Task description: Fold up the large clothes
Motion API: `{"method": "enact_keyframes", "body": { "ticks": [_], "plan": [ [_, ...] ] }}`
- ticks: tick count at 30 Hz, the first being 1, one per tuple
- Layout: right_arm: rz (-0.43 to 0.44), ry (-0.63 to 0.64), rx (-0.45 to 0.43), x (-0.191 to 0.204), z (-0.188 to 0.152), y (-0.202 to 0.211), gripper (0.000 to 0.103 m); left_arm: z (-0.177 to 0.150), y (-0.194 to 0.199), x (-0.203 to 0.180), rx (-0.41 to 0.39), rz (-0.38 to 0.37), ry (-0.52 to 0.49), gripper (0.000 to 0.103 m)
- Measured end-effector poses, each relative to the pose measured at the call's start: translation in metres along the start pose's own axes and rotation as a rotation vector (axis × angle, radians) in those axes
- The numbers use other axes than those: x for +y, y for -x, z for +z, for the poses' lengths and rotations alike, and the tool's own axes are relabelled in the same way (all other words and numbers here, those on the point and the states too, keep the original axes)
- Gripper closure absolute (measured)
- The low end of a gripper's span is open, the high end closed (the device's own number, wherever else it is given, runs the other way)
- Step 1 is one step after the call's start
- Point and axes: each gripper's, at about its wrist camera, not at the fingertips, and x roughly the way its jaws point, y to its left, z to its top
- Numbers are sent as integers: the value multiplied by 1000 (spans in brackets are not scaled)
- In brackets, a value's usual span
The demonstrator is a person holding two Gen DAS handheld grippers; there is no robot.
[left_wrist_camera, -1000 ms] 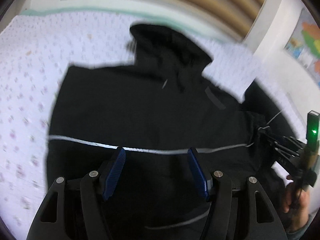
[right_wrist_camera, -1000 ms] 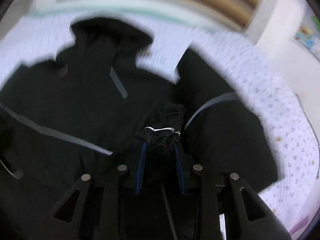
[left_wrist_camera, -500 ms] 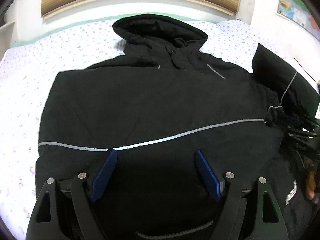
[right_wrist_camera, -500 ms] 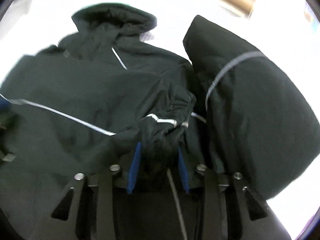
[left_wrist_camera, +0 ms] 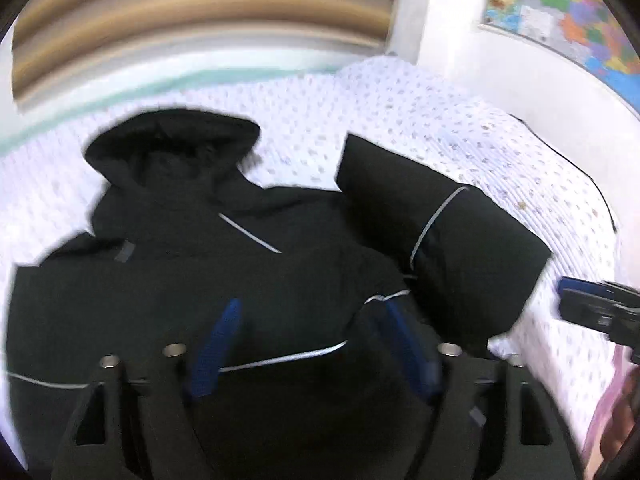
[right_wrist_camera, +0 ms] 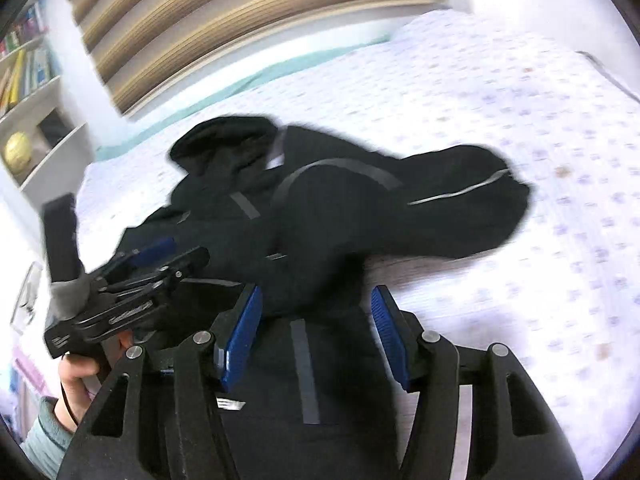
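Left wrist view: the black jacket [left_wrist_camera: 192, 280] lies spread on the bed [left_wrist_camera: 400, 120], hood [left_wrist_camera: 172, 140] toward the striped headboard [left_wrist_camera: 200, 20], and one sleeve [left_wrist_camera: 440, 248] angles out to the right with its cuff end near the bed's right edge. The left tool [left_wrist_camera: 308, 344] hangs over the jacket's lower body, its jaws part-way apart and closing; fabric lies beneath them, but the blue pads do not press on it. At the right edge the right tool [left_wrist_camera: 592, 308] sits over bare sheet beyond the sleeve. In the right wrist view, the right tool [right_wrist_camera: 316, 336] has its jaws opening, the jacket's edge lying between the pads without being pinched. The sleeve [right_wrist_camera: 460, 204] stretches right across the dotted sheet, and open bedding runs wide beyond it to the right and toward the headboard. To the left, a hand [right_wrist_camera: 76, 376] grips the left tool [right_wrist_camera: 156, 260] above the jacket's near edge, a shelf [right_wrist_camera: 36, 92] standing behind it.
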Motion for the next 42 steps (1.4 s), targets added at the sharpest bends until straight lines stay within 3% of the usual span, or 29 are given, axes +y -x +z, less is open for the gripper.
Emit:
{"method": "enact_keyframes", "body": {
  "ticks": [2,4,8,12,22,24,25,27,28,31,37,39,42],
  "plan": [
    [-44,-45,0,-30,3,7,44,-1,-28,-7,55,-34,37,68],
    [-53,-104,-2,-59,5,10,43,-5,-62,-13,122,-47,50,75],
    [-95,-230,-8,-120,9,5,31,-22,-82,-11,85,-65,56,75],
    [-141,-315,14,-169,18,-27,30,-26,-86,3,64,-138,109,75],
    [-38,-456,25,-215,52,-110,29,-40,-80,-6,14,-125,85,74],
    [-29,-444,-7,-211,56,-123,39,-44,-75,-11,10,-116,75,74],
    [-22,-430,-15,-208,58,-126,55,-46,-73,-14,9,-115,75,74],
    [-34,-401,-18,-203,60,-128,67,-48,-71,-14,8,-118,78,74],
    [-32,-390,-29,-201,60,-125,76,-47,-70,-14,8,-118,79,74],
    [-63,-346,-85,-193,60,-101,79,-47,-70,-15,12,-111,75,74],
    [-284,-210,-226,-192,74,-2,80,-23,-50,-39,24,-47,-5,77],
    [-391,-187,-270,-204,77,36,80,-11,-32,-51,-18,-96,-9,77],
    [-477,-227,-305,-233,79,75,80,2,-15,-75,-62,-137,-42,75]
  ]
}}
